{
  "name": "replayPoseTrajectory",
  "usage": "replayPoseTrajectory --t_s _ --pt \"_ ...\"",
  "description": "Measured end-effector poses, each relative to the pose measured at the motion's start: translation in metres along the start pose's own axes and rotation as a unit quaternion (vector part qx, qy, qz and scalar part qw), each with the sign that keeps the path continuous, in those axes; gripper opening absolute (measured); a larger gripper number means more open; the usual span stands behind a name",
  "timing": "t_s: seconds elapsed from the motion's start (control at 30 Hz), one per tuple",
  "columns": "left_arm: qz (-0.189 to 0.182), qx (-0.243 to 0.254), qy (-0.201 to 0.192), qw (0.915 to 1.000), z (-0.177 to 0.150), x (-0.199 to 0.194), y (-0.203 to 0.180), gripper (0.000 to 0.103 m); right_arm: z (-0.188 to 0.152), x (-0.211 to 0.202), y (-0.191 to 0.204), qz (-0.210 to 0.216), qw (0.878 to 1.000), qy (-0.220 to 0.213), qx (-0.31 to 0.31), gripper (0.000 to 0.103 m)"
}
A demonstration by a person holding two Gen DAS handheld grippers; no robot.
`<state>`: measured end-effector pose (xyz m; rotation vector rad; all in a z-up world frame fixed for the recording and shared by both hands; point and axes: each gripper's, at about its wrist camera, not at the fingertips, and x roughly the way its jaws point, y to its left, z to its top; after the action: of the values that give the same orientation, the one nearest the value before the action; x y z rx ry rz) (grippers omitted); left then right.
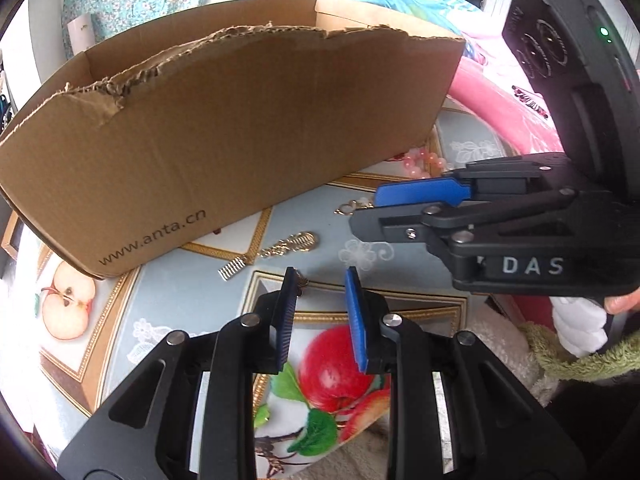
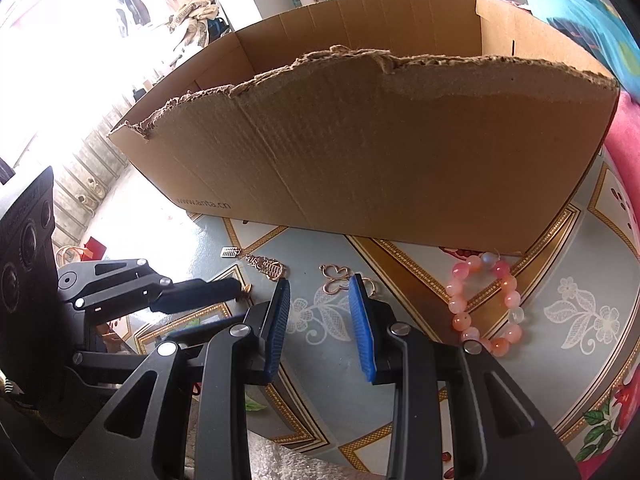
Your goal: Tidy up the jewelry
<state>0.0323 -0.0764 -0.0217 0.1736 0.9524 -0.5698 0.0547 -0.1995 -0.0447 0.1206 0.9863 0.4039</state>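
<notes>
Jewelry lies on the fruit-print tablecloth (image 1: 168,320) in front of a torn cardboard box (image 1: 240,120) (image 2: 380,152). It includes a gold chain (image 1: 292,244) (image 2: 268,268), a silver comb-like charm (image 1: 232,270) (image 2: 229,253), a gold butterfly pendant (image 2: 334,278) (image 1: 352,206) and a pink bead bracelet (image 2: 486,304) (image 1: 420,162). My left gripper (image 1: 320,272) is open above the cloth just short of the chain, with nothing between its pads. A tiny gold piece (image 2: 246,290) sits at its fingertip. My right gripper (image 2: 320,282) (image 1: 366,210) is open too, its tips just before the butterfly pendant.
The box wall stands close behind the jewelry and spans most of both views. A pink cushion (image 1: 500,108) borders the table on the right. A gloved hand (image 1: 580,320) in a green fuzzy sleeve holds the right gripper. Room clutter lies beyond the table's left edge.
</notes>
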Motion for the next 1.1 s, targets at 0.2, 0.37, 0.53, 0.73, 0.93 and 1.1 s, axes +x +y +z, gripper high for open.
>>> replayPoseTrajectory --t_s 0.2,0.37,0.53,0.73,0.93,1.1 --pt "0.04 0.024 -0.038 0.9982 -0.003 -0.016 0.002 0.023 0.002 0.0 0.001 0.002 1.0 -0.002 -0.001 0.031" --pt "0.074 0.012 -0.029 0.9968 0.001 -0.008 0.018 0.023 0.003 0.0 0.009 0.006 1.0 -0.004 -0.008 0.031" --pt "0.074 0.017 -0.005 0.9971 0.002 0.001 0.027 0.019 0.004 0.002 0.014 0.008 1.0 -0.006 -0.009 0.031" --pt "0.062 0.024 -0.005 0.9978 0.007 0.005 0.027 0.017 0.004 0.002 0.019 0.009 1.0 -0.009 -0.01 0.031" --pt "0.058 0.03 -0.001 0.9979 0.001 0.002 0.035 0.005 0.003 0.001 0.02 0.008 1.0 -0.012 -0.012 0.031" --pt "0.058 0.008 -0.003 0.9983 -0.001 -0.002 0.038 0.004 0.001 0.0 0.023 0.004 1.0 -0.016 -0.021 0.031"
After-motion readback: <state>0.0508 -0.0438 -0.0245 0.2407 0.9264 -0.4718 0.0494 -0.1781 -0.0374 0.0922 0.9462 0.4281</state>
